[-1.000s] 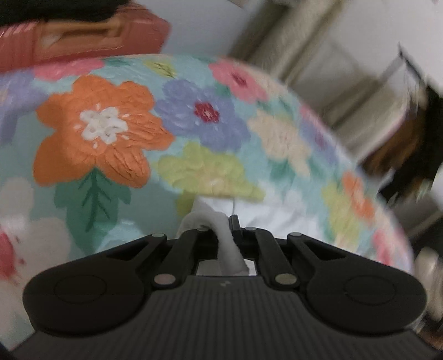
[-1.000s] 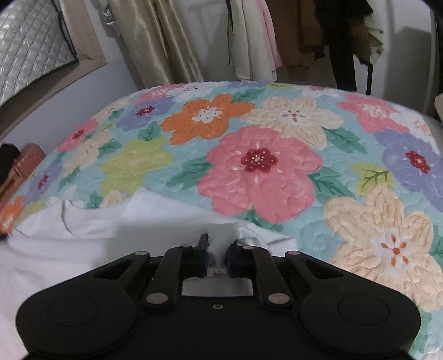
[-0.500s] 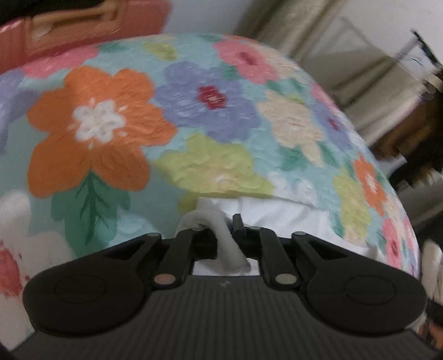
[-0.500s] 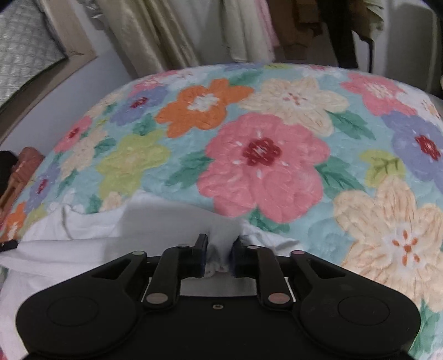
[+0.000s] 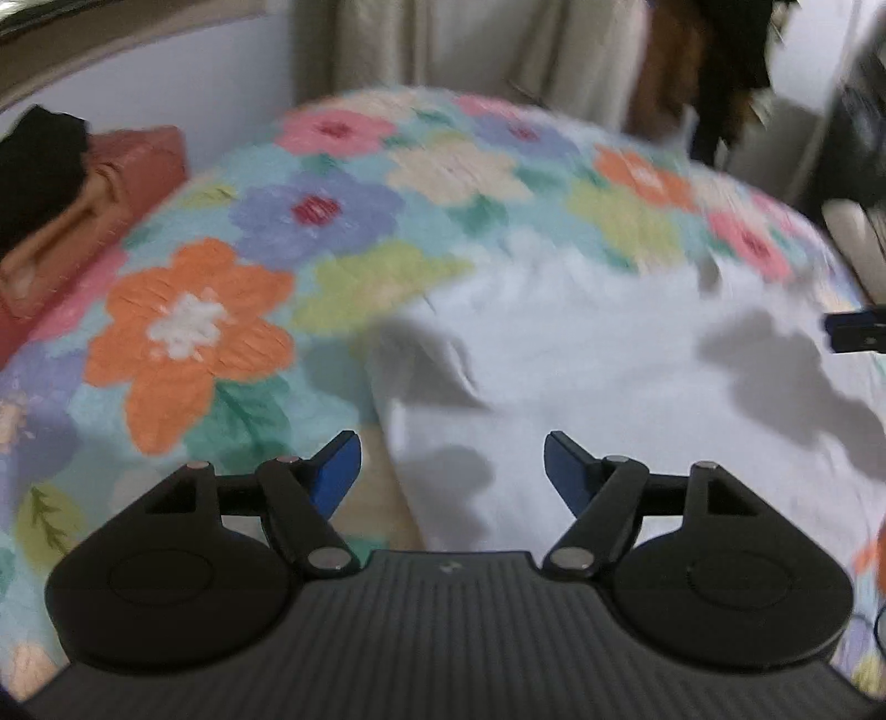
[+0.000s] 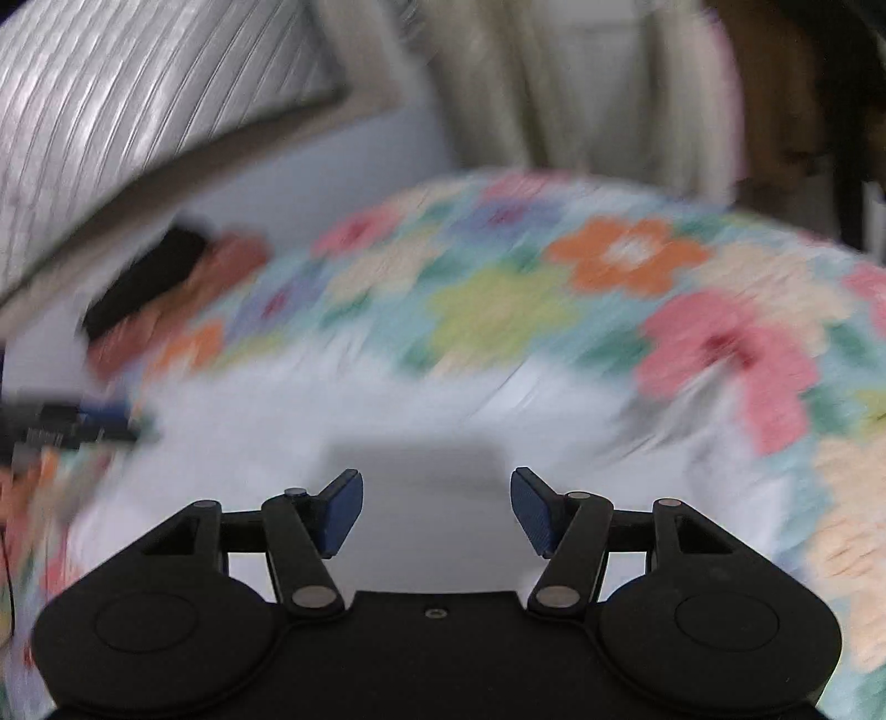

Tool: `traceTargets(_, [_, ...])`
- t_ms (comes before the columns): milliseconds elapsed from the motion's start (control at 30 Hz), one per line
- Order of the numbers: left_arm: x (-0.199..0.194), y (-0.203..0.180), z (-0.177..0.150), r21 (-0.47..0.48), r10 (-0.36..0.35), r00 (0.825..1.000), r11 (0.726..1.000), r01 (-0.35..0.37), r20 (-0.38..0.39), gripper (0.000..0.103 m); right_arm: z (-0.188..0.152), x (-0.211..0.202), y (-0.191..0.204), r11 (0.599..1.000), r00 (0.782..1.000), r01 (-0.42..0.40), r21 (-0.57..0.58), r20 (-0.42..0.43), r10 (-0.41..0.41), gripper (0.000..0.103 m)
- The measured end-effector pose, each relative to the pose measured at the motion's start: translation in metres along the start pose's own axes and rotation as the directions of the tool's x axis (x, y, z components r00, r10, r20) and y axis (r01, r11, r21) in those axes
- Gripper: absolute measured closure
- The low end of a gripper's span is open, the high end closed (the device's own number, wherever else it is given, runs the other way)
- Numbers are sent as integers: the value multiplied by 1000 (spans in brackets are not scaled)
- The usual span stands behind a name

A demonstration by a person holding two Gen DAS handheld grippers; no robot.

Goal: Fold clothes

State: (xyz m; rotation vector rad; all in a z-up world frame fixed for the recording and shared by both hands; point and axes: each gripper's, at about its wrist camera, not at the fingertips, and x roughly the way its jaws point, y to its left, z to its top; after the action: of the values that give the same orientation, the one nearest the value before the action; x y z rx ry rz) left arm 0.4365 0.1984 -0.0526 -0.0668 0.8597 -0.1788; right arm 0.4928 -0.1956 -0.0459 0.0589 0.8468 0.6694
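A white garment (image 5: 609,354) lies spread on the floral quilt (image 5: 188,321) of a bed. My left gripper (image 5: 451,471) is open and empty, held just above the garment's left edge. My right gripper (image 6: 437,507) is open and empty above the white garment (image 6: 410,421); this view is blurred by motion. The right gripper's tip shows at the right edge of the left wrist view (image 5: 855,327). The left gripper's tip shows at the left edge of the right wrist view (image 6: 66,423).
A brick-red pillow (image 5: 83,210) with a black item (image 5: 39,160) on it lies at the bed's far left. Curtains and hanging clothes (image 5: 554,50) stand behind the bed. A quilted window cover (image 6: 111,105) is on the wall at left.
Both grippers have opened and let go of the white garment, which now lies flat on the quilt. Both have pulled back and swung to face along the bed.
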Motion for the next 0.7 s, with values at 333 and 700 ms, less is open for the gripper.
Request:
traceTargets(333, [52, -30, 23, -47, -240, 949, 971, 235, -205, 29, -4, 71, 42, 980, 991, 88, -181, -82, -104, 37])
traceTargets(700, [92, -23, 74, -163, 26, 1000, 986, -27, -8, 30, 45, 100, 42, 967, 980, 194, -163, 82, -183, 48])
